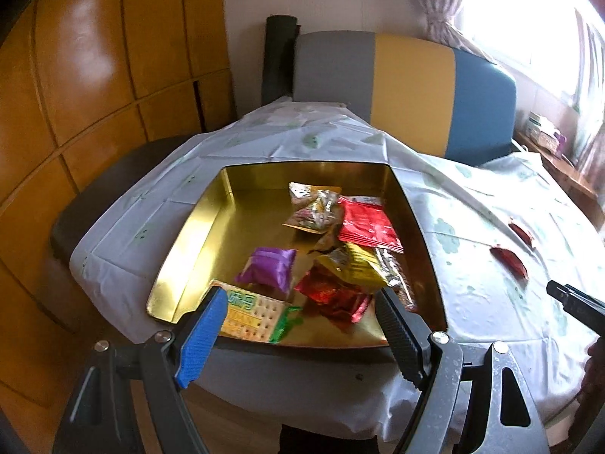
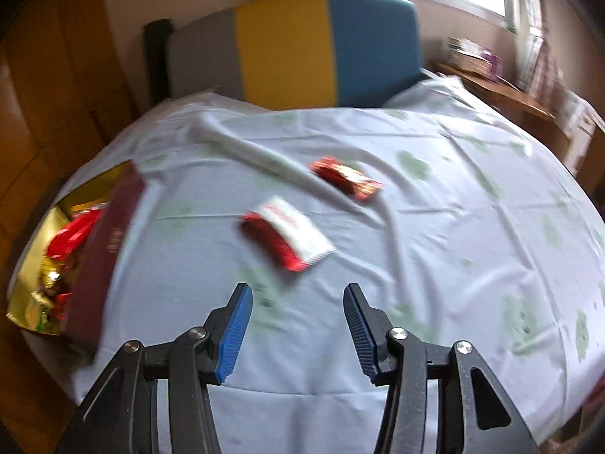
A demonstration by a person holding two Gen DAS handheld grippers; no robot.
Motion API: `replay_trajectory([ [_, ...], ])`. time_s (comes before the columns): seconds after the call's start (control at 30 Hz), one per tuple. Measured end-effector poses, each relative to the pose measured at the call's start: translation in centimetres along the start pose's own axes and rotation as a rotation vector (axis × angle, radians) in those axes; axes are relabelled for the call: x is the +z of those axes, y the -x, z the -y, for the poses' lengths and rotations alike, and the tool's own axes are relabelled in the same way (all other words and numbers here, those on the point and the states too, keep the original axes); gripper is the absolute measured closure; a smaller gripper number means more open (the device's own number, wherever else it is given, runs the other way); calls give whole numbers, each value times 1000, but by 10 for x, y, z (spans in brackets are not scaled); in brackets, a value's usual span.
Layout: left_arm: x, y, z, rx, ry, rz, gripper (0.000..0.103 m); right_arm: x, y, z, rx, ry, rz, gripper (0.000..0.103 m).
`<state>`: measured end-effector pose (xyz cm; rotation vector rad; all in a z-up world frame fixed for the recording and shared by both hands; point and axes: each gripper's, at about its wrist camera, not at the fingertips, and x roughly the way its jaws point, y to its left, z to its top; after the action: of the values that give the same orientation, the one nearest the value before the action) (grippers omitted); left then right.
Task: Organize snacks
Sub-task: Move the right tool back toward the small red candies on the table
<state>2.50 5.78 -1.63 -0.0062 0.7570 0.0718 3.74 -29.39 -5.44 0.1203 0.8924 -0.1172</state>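
The snacks are small, bright foil packets, most of them gathered in a shallow gold tin (image 1: 211,227) with a mirror-like inner wall and, in the right wrist view, a dark red outer side; inside lie a puffy purple packet (image 1: 270,268), a flat red sachet (image 1: 368,225), a clear packet with a mixed filling (image 1: 314,212), a crinkled yellow packet (image 1: 353,265) resting on a red foil packet (image 1: 332,295), and a cracker packet (image 1: 253,317) printed with green at the near edge; two more lie loose on the desk well to the right of the tin, a red-and-white packet (image 2: 289,232) nearer the right gripper (image 2: 298,325) and a red-and-gold packet (image 2: 346,181) beyond it, apart from each other; both are blurred, so their print cannot be read.

The left gripper (image 1: 298,325) hangs over the near rim of the tin, its fingers standing wide with nothing between them; the right gripper's fingers stand partly apart above bare cloth, short of the red-and-white packet, holding nothing.

The desk is covered by a creased white cloth (image 2: 416,265) with pale green patches; behind it stands a chair back (image 1: 412,90) in grey, yellow and blue panels; glossy orange-brown wooden panels (image 1: 94,75) fill the left; a bright window (image 1: 529,19) with a tied curtain is at the right, above a low wooden shelf (image 2: 503,90) holding small things too blurred to name.
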Motion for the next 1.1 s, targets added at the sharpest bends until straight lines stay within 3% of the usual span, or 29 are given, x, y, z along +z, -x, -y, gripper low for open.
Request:
replay_trajectory([
  [0.23, -1, -1, 18, -33, -48, -12, 22, -11, -5, 32, -74, -60, -28, 52],
  [0.7, -2, -4, 38, -77, -95, -31, 22, -27, -18, 53, -99, -97, -71, 52],
  [1.1, -1, -7, 56, -128, -131, -46, 23, -39, -17, 48, -118, -53, -5, 51],
])
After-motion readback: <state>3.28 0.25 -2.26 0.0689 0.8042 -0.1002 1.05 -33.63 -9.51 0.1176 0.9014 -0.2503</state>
